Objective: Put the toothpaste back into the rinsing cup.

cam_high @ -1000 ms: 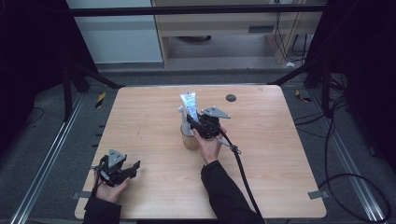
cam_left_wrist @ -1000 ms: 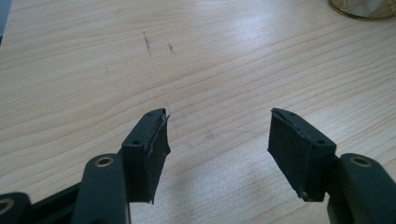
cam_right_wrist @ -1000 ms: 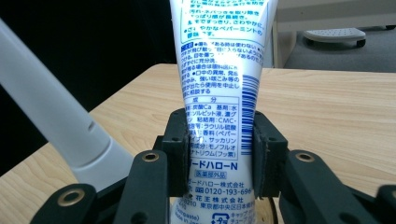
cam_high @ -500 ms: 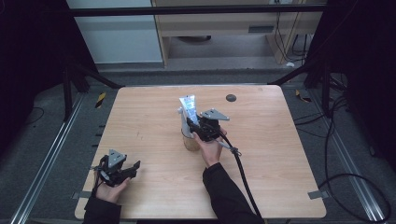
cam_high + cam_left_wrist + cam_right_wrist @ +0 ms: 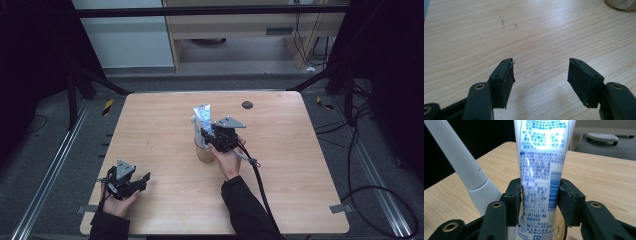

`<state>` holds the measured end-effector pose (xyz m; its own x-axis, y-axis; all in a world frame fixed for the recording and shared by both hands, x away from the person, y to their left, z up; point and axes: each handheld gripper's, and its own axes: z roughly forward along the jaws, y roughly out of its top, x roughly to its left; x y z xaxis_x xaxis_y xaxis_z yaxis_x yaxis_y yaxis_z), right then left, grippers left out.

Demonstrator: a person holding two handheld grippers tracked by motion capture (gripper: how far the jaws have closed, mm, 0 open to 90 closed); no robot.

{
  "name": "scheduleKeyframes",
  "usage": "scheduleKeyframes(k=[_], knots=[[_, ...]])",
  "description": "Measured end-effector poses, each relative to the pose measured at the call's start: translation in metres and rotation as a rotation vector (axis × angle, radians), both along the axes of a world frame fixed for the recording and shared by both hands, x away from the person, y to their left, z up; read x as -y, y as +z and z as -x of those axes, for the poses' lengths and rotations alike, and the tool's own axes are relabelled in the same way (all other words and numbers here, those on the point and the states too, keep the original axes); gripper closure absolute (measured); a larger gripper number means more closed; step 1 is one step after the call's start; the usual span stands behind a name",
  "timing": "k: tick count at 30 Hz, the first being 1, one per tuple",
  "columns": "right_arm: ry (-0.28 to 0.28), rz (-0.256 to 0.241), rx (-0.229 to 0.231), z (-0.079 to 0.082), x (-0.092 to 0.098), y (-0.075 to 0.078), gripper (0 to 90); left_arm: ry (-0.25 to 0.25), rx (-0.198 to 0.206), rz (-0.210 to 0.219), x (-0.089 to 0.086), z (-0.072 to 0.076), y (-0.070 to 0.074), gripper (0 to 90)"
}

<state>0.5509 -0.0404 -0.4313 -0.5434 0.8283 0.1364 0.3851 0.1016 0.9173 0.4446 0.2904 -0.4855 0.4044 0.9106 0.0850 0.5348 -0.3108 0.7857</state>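
**Two hands, two grippers**

The left gripper (image 5: 142, 179) sits low at the lower left of the high view, jaws wide apart and holding nothing. The right gripper (image 5: 206, 134) is in the middle, jaws squeezed tight, forearm reaching up from the bottom edge.

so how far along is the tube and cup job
Done: a white handle already stands in the cup. In hand: the right gripper is shut on the tube, upright, lower end at the cup's mouth. Left: letting go. The left gripper waits open.
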Motion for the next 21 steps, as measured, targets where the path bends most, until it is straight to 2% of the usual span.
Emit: scheduleKeyframes(k=[7,9,11,15,21], knots=[[0.02,0.045,-0.025,0.006,0.005,-0.003,50.4,-0.001,0.001,-0.002,0.0,0.0,0.0,37.1],[0.025,0.031,-0.003,0.01,0.007,0.0,57.0,0.0,0.0,-0.001,0.0,0.0,0.0,37.1],[0.024,0.017,0.009,0.015,0.01,0.005,55.9,0.0,0.001,-0.002,0.001,0.0,0.0,37.1],[0.016,0.047,0.009,0.022,0.014,0.01,55.5,-0.001,0.002,-0.001,0.001,0.001,0.001,37.0],[0.02,0.027,-0.027,0.031,0.037,0.012,44.5,-0.001,0.0,0.001,0.0,0.001,0.0,37.0]])
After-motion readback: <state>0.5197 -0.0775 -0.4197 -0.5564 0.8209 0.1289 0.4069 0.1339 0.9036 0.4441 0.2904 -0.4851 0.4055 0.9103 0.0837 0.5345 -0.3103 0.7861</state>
